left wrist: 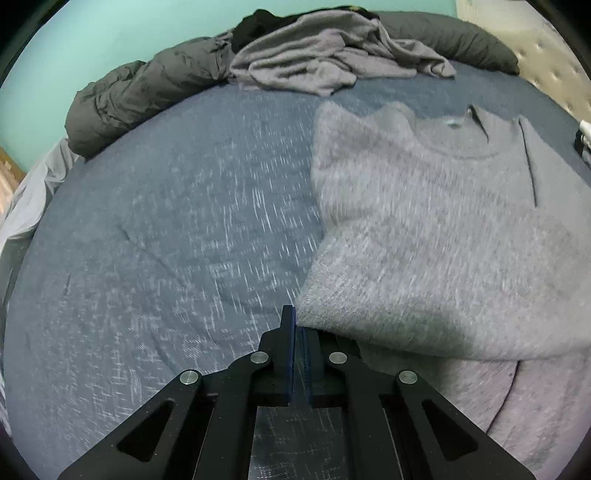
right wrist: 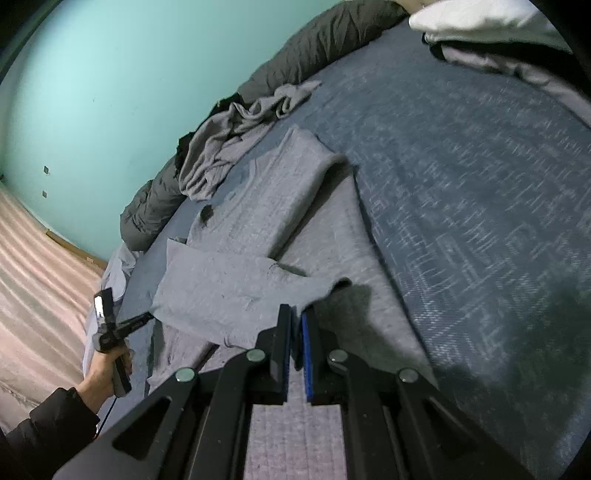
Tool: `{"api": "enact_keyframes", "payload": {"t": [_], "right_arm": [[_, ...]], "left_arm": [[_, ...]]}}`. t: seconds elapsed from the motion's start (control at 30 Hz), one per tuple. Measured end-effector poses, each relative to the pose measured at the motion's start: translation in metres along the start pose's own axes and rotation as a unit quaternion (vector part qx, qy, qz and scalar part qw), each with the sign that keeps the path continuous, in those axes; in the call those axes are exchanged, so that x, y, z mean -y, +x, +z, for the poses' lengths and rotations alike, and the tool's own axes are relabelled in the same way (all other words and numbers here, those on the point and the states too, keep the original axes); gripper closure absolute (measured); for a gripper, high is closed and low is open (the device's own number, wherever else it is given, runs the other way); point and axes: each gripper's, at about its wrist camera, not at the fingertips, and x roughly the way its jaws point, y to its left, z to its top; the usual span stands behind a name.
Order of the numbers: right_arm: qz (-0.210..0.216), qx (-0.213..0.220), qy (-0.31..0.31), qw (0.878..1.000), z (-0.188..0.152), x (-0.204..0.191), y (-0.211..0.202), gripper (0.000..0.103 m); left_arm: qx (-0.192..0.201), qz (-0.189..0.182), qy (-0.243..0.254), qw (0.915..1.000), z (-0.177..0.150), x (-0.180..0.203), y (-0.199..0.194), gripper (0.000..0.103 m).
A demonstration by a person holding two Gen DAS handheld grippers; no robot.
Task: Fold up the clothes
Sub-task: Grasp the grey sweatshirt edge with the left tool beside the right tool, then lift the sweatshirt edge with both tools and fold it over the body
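Left gripper [left wrist: 298,328]: we see its two fingers drawn close together, only a thin slit between the blue pads, and the lower corner of the grey sweater [left wrist: 424,229] pinched at their tips. In the right wrist view the same tool [right wrist: 146,317] sits at the far left, gripped by a hand [right wrist: 105,373] in a dark sleeve [right wrist: 48,428], its tip touching the left corner of the lifted hem.

Grey sweater: it lies spread on the blue-grey bedspread [left wrist: 166,240], neck end away from us (a small label shows inside the collar). One sleeve is folded in across the chest, and the bottom edge is raised off the bed between the two tools, casting a shadow on the cloth below.

Right gripper [right wrist: 295,330]: its fingers are likewise nearly together, with the right corner of the hem caught between the blue pad and the black one, so we read it as clamped on the knit.

Behind the sweater: a crumpled grey garment [left wrist: 332,55] sits in a heap near the far edge of the bed, just beside a rolled dark duvet [left wrist: 136,99] that runs along the teal wall [right wrist: 92,92].

Far right: white and pale folded cloth [right wrist: 487,26] rests at the bed's upper corner, well apart from the sweater.
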Motion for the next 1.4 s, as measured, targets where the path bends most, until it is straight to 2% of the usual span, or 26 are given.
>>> {"api": "enact_keyframes", "payload": {"t": [0.13,0.23,0.33,0.5,0.6,0.77,0.9,0.97,1.17,1.27,1.4], "right_arm": [[-0.016,-0.012,-0.019,1.0,-0.009,-0.008,-0.005,0.098],[-0.02,-0.024,0.001,1.0,-0.018,-0.002,-0.002,0.098],[-0.016,-0.018,-0.001,1.0,-0.02,-0.005,-0.01,0.098],[-0.021,-0.013,0.005,1.0,-0.027,-0.004,-0.018,0.098],[-0.029,-0.011,0.008,0.999,-0.029,0.002,-0.022,0.098],[-0.051,-0.004,0.006,0.999,-0.029,0.007,-0.024,0.098],[-0.049,-0.027,0.012,0.998,-0.03,0.013,-0.014,0.098],[-0.038,-0.021,0.019,0.999,-0.03,0.015,-0.015,0.098],[0.003,0.05,-0.032,0.998,-0.013,-0.013,-0.045,0.098],[0.009,0.07,-0.044,0.997,-0.008,-0.023,-0.054,0.098],[0.007,0.071,-0.039,0.997,-0.005,-0.02,-0.049,0.098]], "left_arm": [[-0.008,-0.006,0.009,0.9999,-0.004,0.004,0.003,0.099],[-0.01,-0.015,0.009,0.9998,-0.006,0.002,-0.004,0.097],[-0.012,-0.025,0.006,0.9996,-0.012,-0.002,-0.016,0.097],[0.002,-0.03,-0.063,0.9976,-0.017,-0.026,-0.037,0.096],[0.011,-0.051,-0.092,0.9944,-0.009,-0.03,-0.043,0.093],[0.012,-0.074,-0.071,0.9947,0.011,-0.009,-0.035,0.092],[-0.016,-0.068,-0.052,0.9962,0.016,0.007,-0.013,0.092],[-0.02,-0.067,-0.058,0.9959,0.014,0.007,-0.01,0.092],[-0.008,-0.049,-0.061,0.9969,0.011,0.005,-0.016,0.092],[0.003,-0.094,-0.074,0.9929,0.002,0.009,-0.034,0.092],[-0.008,-0.165,-0.036,0.9856,-0.021,0.035,-0.054,0.092]]}}
